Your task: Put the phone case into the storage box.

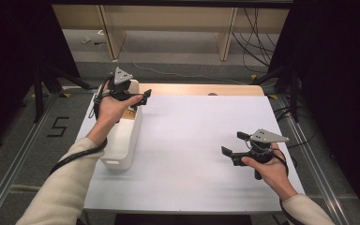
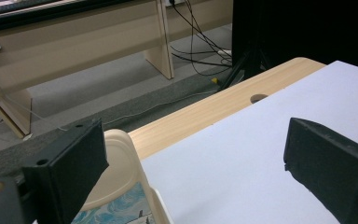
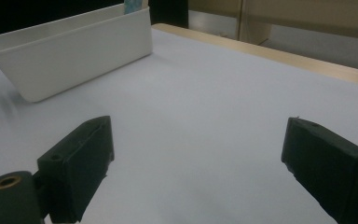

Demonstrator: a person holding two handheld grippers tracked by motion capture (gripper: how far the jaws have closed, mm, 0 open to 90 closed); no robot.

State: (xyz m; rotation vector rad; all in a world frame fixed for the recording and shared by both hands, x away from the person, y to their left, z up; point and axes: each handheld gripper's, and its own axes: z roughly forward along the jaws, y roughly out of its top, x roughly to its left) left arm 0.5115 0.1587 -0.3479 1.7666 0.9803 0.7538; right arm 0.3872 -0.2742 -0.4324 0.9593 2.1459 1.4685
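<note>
High view first, starting nearest us: our two forearms in pale sleeves come up from the bottom edge, and our right gripper (image 1: pixel 236 145) hovers low over the white sheet-covered table (image 1: pixel 192 140) at its right side, jaws spread wide with nothing between them. We judge it is parked there to stay out of the way, since the bare surface around it offers nothing to pick up. Its own camera agrees: both black jaws stand well apart over the plain white top, pointed across at the bin.

Further in and to the left sits the long white plastic bin (image 1: pixel 122 140), lying lengthwise along the table's left edge. Our left gripper (image 1: pixel 143 97) hangs over the bin's far end, jaws likewise parted and empty. In the left gripper view the rounded cream rim of that bin (image 2: pixel 116 163) lies just under the left jaw, and inside it we glimpse a flat thing with a blue-and-white swirled pattern (image 2: pixel 121 207). What it is we cannot tell. We judge the left hand is poised there because that item is the thing in hand: either just let go into the bin or about to be lifted out.

Beyond the white sheet runs the light wooden table edge (image 2: pixel 214 112), then grey floor with loose black cables (image 2: pixel 200 42).
</note>
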